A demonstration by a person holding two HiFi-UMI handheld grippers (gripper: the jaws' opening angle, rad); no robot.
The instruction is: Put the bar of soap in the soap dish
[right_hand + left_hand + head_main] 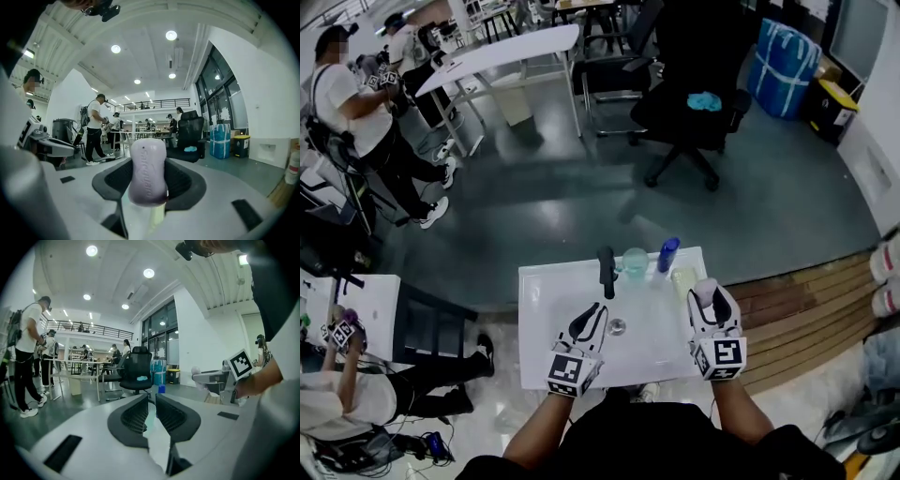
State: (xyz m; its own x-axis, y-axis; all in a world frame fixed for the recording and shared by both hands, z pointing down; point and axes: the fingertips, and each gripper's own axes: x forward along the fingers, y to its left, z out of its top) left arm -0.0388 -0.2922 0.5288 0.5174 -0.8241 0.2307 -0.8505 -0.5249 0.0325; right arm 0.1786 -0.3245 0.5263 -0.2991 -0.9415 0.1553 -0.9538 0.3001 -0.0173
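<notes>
A pale lilac bar of soap (148, 171) stands upright between the jaws of my right gripper (149, 187), which is shut on it. In the head view that right gripper (712, 300) hovers over the right edge of the white sink (542, 291), and the soap (704, 292) shows at its tip. The pale yellow-green soap dish (682, 278) lies just ahead and left of it on the sink's rim. My left gripper (589, 322) hangs over the basin near the drain (618, 326). Its jaws are shut with nothing in them (151, 416).
A black faucet (607, 270), a teal cup (635, 262) and a blue bottle (668, 253) stand along the sink's far edge. Beyond are a black office chair (694, 103), a white table (502, 52) and people at the left. Wooden flooring (806, 319) runs to the right.
</notes>
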